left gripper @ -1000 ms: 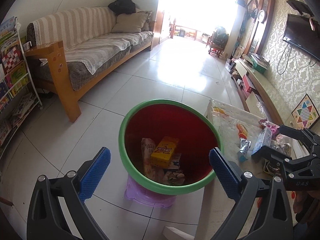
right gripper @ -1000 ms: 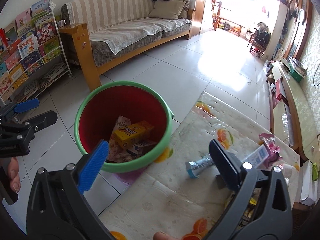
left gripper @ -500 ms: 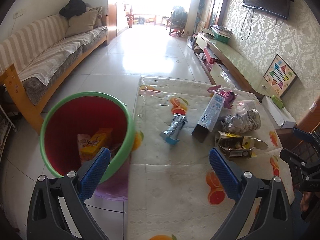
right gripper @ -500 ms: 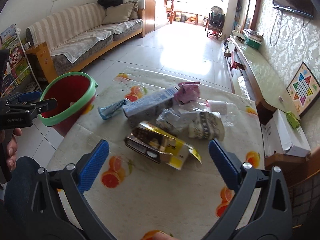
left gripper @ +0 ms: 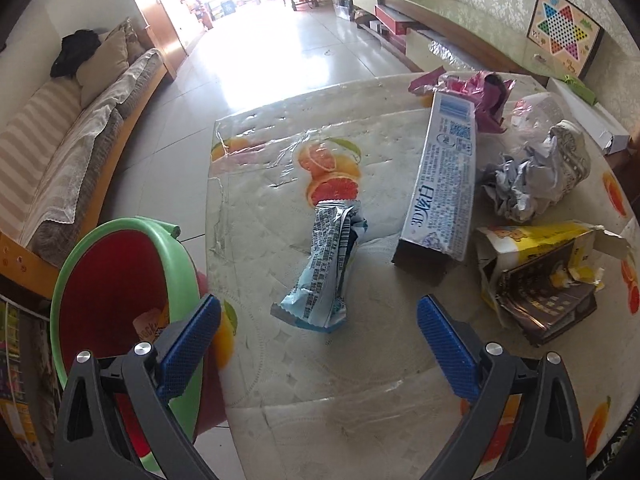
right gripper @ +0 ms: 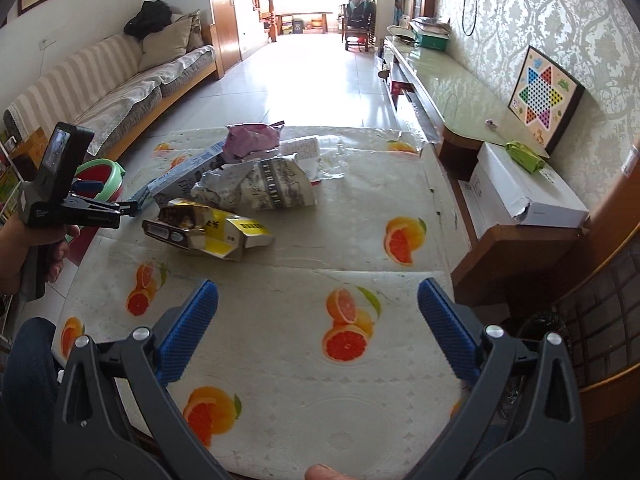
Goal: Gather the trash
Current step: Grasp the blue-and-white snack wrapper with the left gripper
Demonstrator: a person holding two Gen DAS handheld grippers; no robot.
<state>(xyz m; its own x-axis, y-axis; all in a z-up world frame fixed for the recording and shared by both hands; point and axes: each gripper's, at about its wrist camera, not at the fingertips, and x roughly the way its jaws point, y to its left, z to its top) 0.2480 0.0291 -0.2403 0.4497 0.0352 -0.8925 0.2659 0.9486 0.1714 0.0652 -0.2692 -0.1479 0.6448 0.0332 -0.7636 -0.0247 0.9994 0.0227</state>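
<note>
Left gripper (left gripper: 318, 338): blue-padded jaws spread wide, holding nothing, hovering over the near edge of the table, just short of the crinkled silver-blue snack wrapper (left gripper: 326, 268).
Right gripper (right gripper: 318, 330): jaws also wide apart and empty, above bare orange-printed tablecloth (right gripper: 360, 236).
Trash pile: long white-blue toothpaste carton (left gripper: 444, 192), torn yellow-brown cardboard box (left gripper: 540, 276), crumpled silver foil bag (left gripper: 520, 188) and pink plastic wrapper (left gripper: 480, 92) lie close together.
Bin: red bucket with green rim (left gripper: 120, 276) stands on the floor beside the table's left edge, with wrappers inside.
</note>
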